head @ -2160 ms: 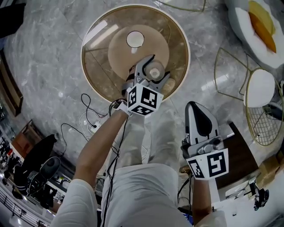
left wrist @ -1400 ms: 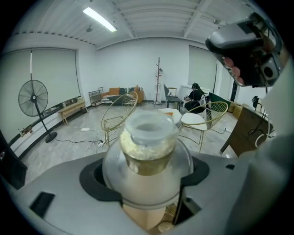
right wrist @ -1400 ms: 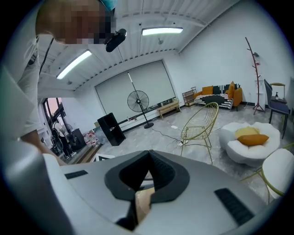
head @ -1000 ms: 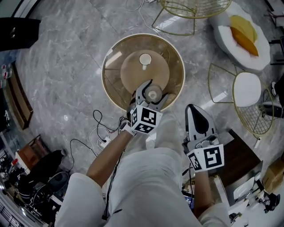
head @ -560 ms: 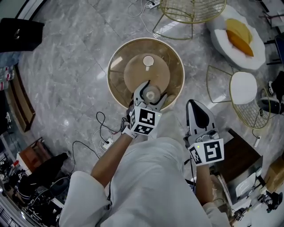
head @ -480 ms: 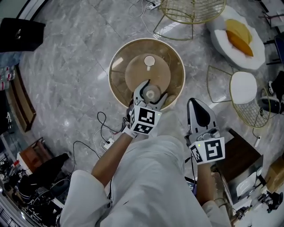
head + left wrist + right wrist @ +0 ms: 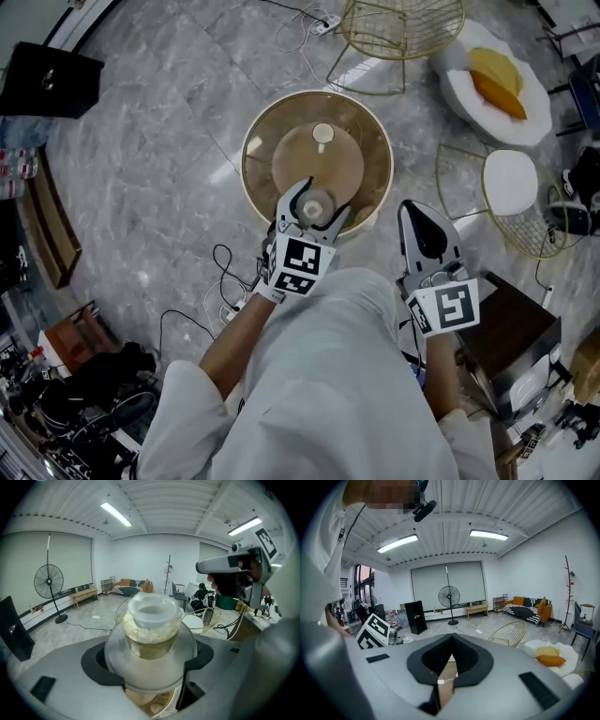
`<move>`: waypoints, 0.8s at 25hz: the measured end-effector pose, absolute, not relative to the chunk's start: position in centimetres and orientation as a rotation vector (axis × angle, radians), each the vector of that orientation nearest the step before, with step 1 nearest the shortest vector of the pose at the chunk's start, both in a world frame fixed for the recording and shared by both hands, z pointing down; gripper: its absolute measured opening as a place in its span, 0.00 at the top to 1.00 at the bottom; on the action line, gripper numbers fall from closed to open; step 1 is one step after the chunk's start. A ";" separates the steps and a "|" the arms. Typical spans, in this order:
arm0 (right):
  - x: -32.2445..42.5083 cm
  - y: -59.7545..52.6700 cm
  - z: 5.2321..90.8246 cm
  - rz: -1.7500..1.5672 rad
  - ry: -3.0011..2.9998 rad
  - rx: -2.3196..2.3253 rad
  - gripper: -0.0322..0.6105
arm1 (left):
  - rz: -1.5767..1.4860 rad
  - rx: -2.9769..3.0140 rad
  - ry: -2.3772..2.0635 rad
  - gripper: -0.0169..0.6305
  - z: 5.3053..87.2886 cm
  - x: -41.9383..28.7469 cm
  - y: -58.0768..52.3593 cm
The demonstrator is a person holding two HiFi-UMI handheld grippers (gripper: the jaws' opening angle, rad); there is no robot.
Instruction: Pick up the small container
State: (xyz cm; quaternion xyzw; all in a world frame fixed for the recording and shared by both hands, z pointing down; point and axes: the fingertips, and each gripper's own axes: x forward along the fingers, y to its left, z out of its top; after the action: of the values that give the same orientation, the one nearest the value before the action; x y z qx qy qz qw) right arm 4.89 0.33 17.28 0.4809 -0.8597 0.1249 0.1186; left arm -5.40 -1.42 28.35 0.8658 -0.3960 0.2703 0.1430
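Small container (image 7: 151, 620): lidded, upright, pale filling, clamped between the jaws of my left hand-held gripper (image 7: 319, 199). It sits at frame centre, over the near part of the round counter (image 7: 258, 141). I judge it lifted clear. Right hand-held gripper (image 7: 417, 211): lower right, jaws closed on nothing, well apart. Left does the work.

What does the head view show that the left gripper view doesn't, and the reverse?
Head view only: the black-and-white marker cube on the left hand-held gripper and the person's bare forearm. Left gripper view only: a black standing fan and ceiling strip lights. Both: the small clear plastic container held by that hand-held gripper, and the right hand-held gripper.
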 end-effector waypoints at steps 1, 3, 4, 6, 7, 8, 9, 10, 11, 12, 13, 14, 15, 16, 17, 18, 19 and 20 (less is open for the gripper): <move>4.7 0.5 17.0 0.357 -2.516 1.407 0.94 | 0.774 2.494 -1.141 0.45 27.8 -5.7 -1.1; 4.3 0.8 16.6 0.344 -2.519 1.414 0.94 | 0.759 2.495 -1.136 0.45 26.9 -6.2 -0.6; 4.1 1.0 16.5 0.340 -2.521 1.419 0.94 | 0.753 2.500 -1.135 0.45 26.4 -6.4 -0.4; 3.8 1.2 16.1 0.327 -2.525 1.429 0.94 | 0.742 2.514 -1.136 0.45 25.4 -7.0 0.0; 3.7 1.3 15.9 0.317 -2.526 1.433 0.94 | 0.734 2.520 -1.136 0.45 24.8 -7.2 0.2; 3.6 1.5 15.7 0.309 -2.527 1.436 0.94 | 0.727 2.525 -1.138 0.45 24.3 -7.5 0.3; 3.6 1.7 15.6 0.302 -2.526 1.440 0.94 | 0.721 2.529 -1.141 0.45 23.9 -7.7 0.6; 3.5 1.9 15.4 0.297 -2.526 1.443 0.94 | 0.717 2.533 -1.144 0.45 23.5 -8.0 0.8; 3.5 2.1 15.2 0.292 -2.527 1.445 0.94 | 0.717 2.537 -1.147 0.45 23.2 -8.3 1.1; 3.3 2.4 15.0 0.287 -2.529 1.446 0.94 | 0.719 2.541 -1.151 0.45 22.9 -8.7 1.4; 3.2 2.6 14.8 0.280 -2.533 1.445 0.94 | 0.723 2.543 -1.157 0.45 22.6 -9.0 1.7; 3.1 2.8 14.6 0.270 -2.536 1.443 0.94 | 0.724 2.545 -1.164 0.45 22.3 -9.3 2.0; 3.1 3.1 14.4 0.259 -2.538 1.440 0.94 | 0.720 2.546 -1.174 0.45 22.0 -9.6 2.2; 3.0 3.3 14.2 0.248 -2.538 1.436 0.94 | 0.713 2.546 -1.184 0.45 21.5 -9.9 2.5; 3.1 3.6 14.0 0.239 -2.536 1.434 0.94 | 0.702 2.546 -1.194 0.45 20.9 -10.1 2.7; 3.1 3.8 13.7 0.231 -2.535 1.433 0.94 | 0.691 2.548 -1.203 0.45 20.3 -10.2 2.9; 3.2 4.0 13.5 0.224 -2.535 1.435 0.94 | 0.682 2.551 -1.212 0.45 19.7 -10.4 3.1; 3.3 4.1 13.4 0.217 -2.534 1.437 0.94 | 0.674 2.555 -1.219 0.45 19.2 -10.5 3.2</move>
State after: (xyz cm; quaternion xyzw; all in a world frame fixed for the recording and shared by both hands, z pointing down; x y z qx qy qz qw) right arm 3.30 4.11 13.38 0.4889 -0.8623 0.0739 0.1098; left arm -10.51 3.17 19.23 0.8721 -0.4160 0.2302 0.1155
